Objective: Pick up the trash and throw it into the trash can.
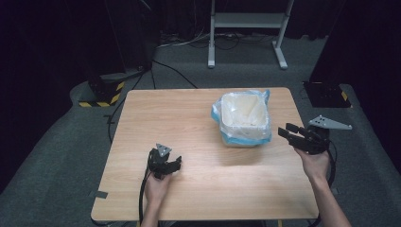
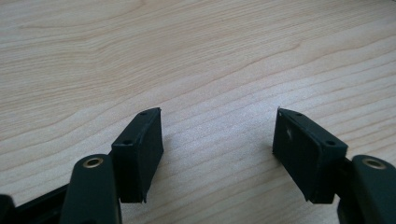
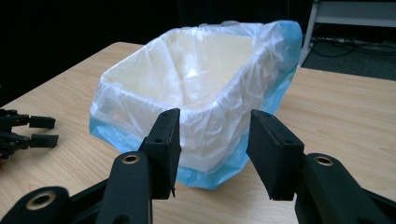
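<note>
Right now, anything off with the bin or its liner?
The blue liner sits unevenly on the white bin: it bunches high at one corner and hangs loose low on the sides. No spill or damage visible. Both grippers, left and right, are open, holding nothing.

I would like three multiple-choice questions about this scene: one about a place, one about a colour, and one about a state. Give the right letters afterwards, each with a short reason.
1. Where does the lined bin stand on the wooden table?
A. At the near left corner
B. In the far right part
C. At the middle of the near edge

2. What colour is the lower edge of the plastic bag over the bin?
A. Blue
B. Red
C. Green

3. How do the jaws of the left gripper stand?
A. Shut on the bag
B. Shut on nothing
C. Open, with bare table between them

Answers:
1. B, since in the high view the bin is toward the far right, near the right gripper.
2. A, since the right gripper view shows a blue hem under the clear film.
3. C, since the left gripper view shows wood grain in the wide gap.
</note>
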The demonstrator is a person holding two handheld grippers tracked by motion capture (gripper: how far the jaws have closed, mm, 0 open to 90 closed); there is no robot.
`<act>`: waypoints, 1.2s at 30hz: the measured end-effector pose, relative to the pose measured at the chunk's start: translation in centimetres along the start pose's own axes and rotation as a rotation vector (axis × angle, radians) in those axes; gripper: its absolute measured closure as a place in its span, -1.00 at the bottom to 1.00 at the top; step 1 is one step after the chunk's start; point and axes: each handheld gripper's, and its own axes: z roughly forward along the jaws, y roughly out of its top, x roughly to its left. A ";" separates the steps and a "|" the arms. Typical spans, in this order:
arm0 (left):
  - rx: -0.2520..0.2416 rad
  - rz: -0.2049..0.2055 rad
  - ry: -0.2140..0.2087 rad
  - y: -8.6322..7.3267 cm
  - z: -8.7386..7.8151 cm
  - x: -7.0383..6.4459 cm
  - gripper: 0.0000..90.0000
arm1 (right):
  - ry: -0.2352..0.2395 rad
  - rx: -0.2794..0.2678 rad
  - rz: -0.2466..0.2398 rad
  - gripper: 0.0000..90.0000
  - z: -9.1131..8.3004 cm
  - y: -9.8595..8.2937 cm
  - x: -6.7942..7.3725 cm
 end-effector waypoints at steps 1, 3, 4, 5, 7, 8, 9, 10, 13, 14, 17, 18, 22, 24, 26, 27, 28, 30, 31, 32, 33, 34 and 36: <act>0.000 0.000 0.000 0.0 0.0 0.0 -0.27 | 0.000 -0.001 0.006 0.19 0.0 -0.5 0.0; 0.000 0.000 0.000 0.0 0.0 0.0 -0.27 | -0.001 0.003 0.011 0.19 0.0 -1.0 0.0; 0.000 0.000 0.000 0.0 0.0 0.0 -0.27 | -0.001 0.003 0.011 0.19 0.0 -1.0 0.0; 0.000 0.000 0.000 0.0 0.0 0.0 -0.27 | -0.002 0.010 0.016 0.19 0.1 -1.5 0.0; 0.000 0.000 0.000 0.0 0.0 0.0 -0.27 | -0.003 0.015 0.023 0.19 0.2 -2.0 0.0; 0.000 0.000 0.000 0.0 0.0 0.0 -0.27 | -0.003 0.015 0.023 0.19 0.2 -2.0 0.0; 0.000 0.000 0.000 0.0 0.0 0.0 -0.27 | -0.004 0.016 0.025 0.19 0.3 -2.2 -0.1; 0.000 0.000 0.000 0.0 0.0 0.0 -0.27 | -0.004 0.016 0.028 0.19 0.3 -2.3 -0.1; 0.000 0.000 0.000 0.0 0.0 0.0 -0.27 | -0.008 0.019 0.034 0.19 0.3 -2.8 -0.1; 0.000 0.000 0.001 0.0 0.0 0.0 -0.27 | -0.011 0.020 0.035 0.19 0.4 -3.0 -0.1; 0.000 0.001 0.000 0.0 0.0 0.0 -0.27 | -0.014 0.025 0.041 0.19 0.4 -3.5 -0.2; 0.000 0.001 0.000 0.0 0.0 0.0 -0.27 | -0.016 0.026 0.041 0.19 0.5 -3.8 -0.2; 0.000 0.001 0.000 0.0 0.0 0.0 -0.27 | -0.024 0.031 0.042 0.19 0.6 -4.2 -0.2; 0.000 0.000 0.002 0.0 0.0 0.0 -0.27 | -0.024 0.034 0.050 0.19 0.7 -4.5 -0.2; -0.001 0.000 0.001 0.0 0.0 0.0 -0.27 | -0.025 0.036 0.053 0.19 0.8 -4.8 -0.2; 0.000 0.001 0.000 0.0 0.0 0.0 -0.27 | -0.027 0.041 0.055 0.19 0.9 -5.1 -0.2; 0.000 0.001 0.000 0.0 0.0 0.0 -0.27 | -0.026 0.040 0.057 0.19 0.9 -5.1 -0.2; -0.001 0.000 0.001 0.0 0.0 0.0 -0.27 | -0.027 0.042 0.060 0.19 0.9 -5.2 -0.2; -0.001 0.000 0.001 0.0 0.0 0.0 -0.27 | -0.028 0.043 0.058 0.19 1.0 -5.3 -0.3; -0.001 0.000 0.002 0.0 0.0 0.0 -0.27 | -0.029 0.043 0.060 0.19 1.0 -5.4 -0.3; 0.000 0.001 0.000 0.0 0.0 0.0 -0.27 | -0.030 0.044 0.062 0.19 1.0 -5.5 -0.3; 0.000 0.001 0.000 0.0 0.0 0.0 -0.27 | -0.032 0.044 0.060 0.19 1.1 -5.6 -0.3; 0.000 0.001 0.000 0.0 0.0 0.0 -0.27 | -0.035 0.048 0.062 0.19 1.1 -5.7 -0.2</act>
